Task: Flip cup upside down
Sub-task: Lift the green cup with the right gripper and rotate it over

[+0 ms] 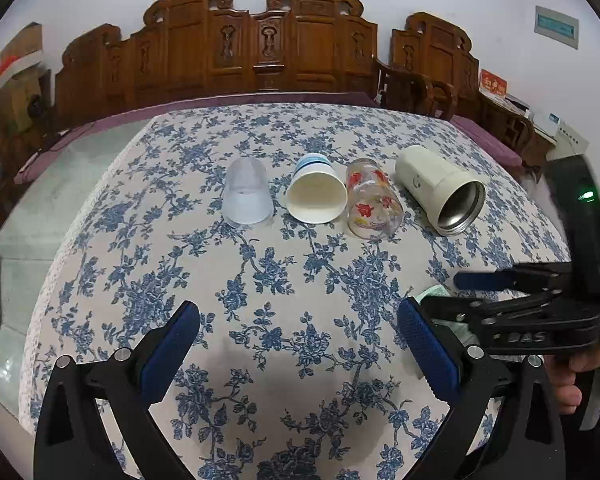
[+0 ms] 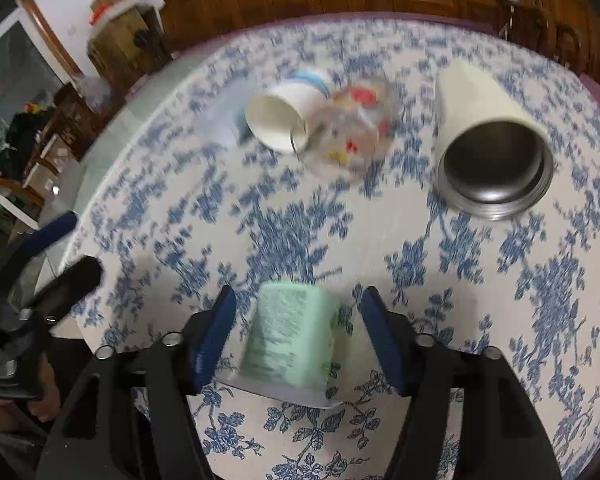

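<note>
The right gripper (image 2: pixel 298 340) points down at the table, its blue-padded fingers (image 2: pixel 216 336) spread wide on either side of a pale green paper cup (image 2: pixel 290 340) standing rim-down on the blue-flowered tablecloth (image 2: pixel 500 320) — not touching it. The left gripper (image 1: pixel 300 352) hovers level over bare cloth, jaws apart, holding nothing. Farther off lies a row of cups on their sides: frosted clear plastic cup (image 1: pixel 247 196), white paper cup (image 1: pixel 317 195), flower-printed glass tumbler (image 1: pixel 374 205), cream steel-lined mug (image 1: pixel 440 194).
</note>
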